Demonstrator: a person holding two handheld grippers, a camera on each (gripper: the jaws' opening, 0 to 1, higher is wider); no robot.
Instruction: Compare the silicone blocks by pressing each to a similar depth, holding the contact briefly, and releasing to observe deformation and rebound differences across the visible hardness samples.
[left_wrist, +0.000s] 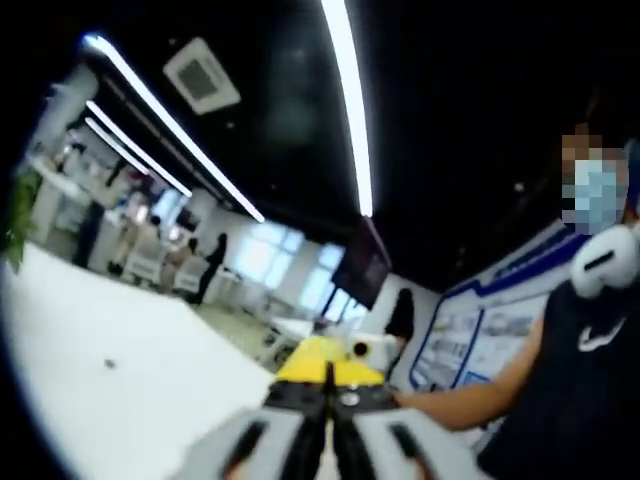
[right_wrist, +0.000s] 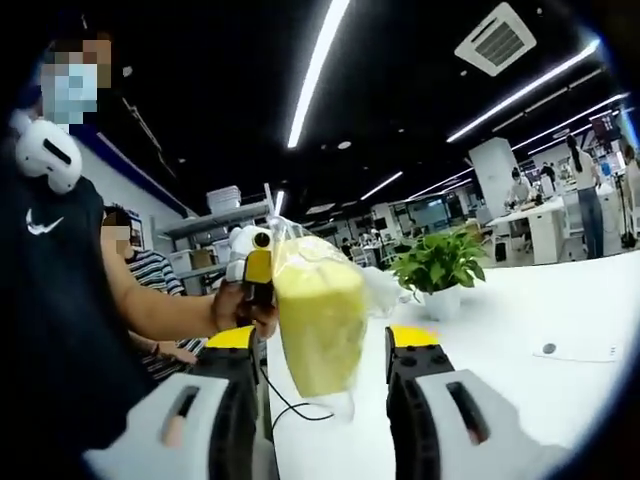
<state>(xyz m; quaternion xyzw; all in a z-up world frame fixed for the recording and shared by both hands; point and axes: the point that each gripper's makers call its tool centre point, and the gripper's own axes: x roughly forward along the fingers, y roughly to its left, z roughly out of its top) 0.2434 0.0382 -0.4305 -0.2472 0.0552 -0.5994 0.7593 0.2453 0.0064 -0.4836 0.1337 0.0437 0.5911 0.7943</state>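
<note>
An open office with strip lights surrounds a white worktop (right_wrist: 560, 300). The right gripper (right_wrist: 325, 385) stands with jaws wide, either side of a soft yellow silicone block in clear wrap (right_wrist: 318, 320), likely framed for pressing. The left gripper (left_wrist: 328, 430) has jaws closed together, holding nothing.

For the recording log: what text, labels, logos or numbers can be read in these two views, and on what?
No text can be read.
Wall panels behind the person: print too blurred to read.
Dark shirt: a white mark, no letters.
Dark hanging screen: blank.
Yellow block between the right gripper's jaws: no label visible.
</note>
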